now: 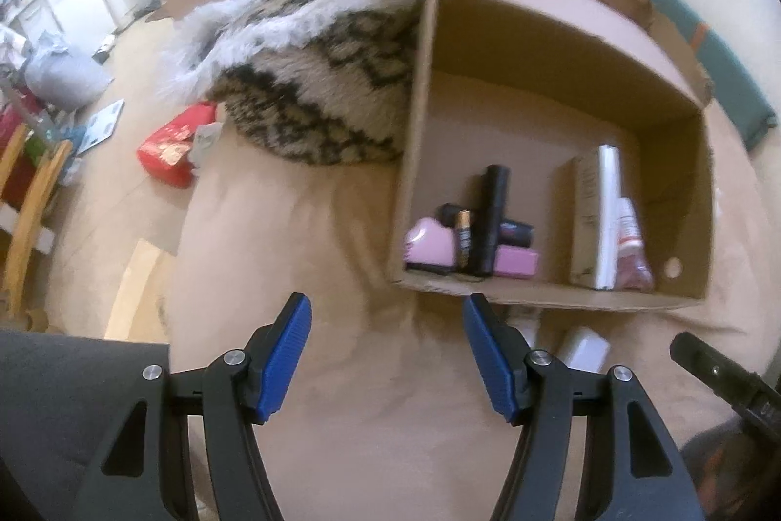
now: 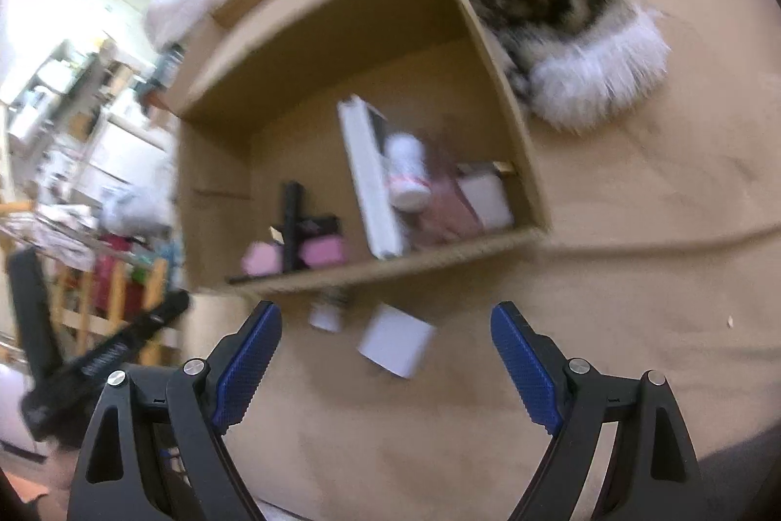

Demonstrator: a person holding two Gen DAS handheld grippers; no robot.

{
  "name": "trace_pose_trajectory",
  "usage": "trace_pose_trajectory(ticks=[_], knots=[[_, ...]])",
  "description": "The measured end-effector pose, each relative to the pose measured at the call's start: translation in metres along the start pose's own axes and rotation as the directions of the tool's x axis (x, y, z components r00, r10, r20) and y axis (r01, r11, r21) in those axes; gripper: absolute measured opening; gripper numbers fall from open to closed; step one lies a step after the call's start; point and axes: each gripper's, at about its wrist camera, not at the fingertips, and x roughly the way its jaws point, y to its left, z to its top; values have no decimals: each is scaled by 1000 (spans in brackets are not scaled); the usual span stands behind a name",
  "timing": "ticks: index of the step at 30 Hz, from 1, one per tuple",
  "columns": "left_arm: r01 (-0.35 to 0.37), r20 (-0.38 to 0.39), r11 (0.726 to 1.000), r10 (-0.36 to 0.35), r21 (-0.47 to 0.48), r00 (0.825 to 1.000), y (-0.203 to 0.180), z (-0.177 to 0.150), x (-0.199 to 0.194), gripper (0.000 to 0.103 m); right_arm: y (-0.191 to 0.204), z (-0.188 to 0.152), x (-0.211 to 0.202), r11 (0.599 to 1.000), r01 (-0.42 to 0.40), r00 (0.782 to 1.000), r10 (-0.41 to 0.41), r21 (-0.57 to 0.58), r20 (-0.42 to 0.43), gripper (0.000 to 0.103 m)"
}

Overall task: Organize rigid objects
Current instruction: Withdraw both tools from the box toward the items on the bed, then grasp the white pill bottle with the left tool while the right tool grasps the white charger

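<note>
Here, white box (image 2: 396,340) lying flat (seemingly skewed) before cardboard box (image 2: 390,269), both grippers' fingers (image 2: 251,362) spread wide, empty.

Black grippers (image 1: 385,316), ribbed blue pads (image 2: 249,367)

One cardboard box (image 1: 561,291), two pink cases (image 1: 424,245) inside, one black tube (image 1: 490,218), one battery (image 1: 462,238), two white items (image 2: 395,340) outside.
</note>
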Motion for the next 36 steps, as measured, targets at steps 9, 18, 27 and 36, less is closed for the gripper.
trace_pose_trajectory(ticks=[9,18,27,36], knots=[[26,-76,997,-32,-78,997,7,-1,17,62,-7,2,61,997,38,984,-27,62,-177,93],[17,-86,1000,-19,-22,996,-8,-8,24,62,21,-7,108,991,130,970,-134,-33,-205,90],[69,-122,987,-52,144,991,-52,-20,39,62,-1,-7,84,988,151,975,-146,21,-166,44],[62,-195,977,-21,206,981,-106,-15,97,59,-16,-9,65,987,133,983,-120,89,-137,44]])
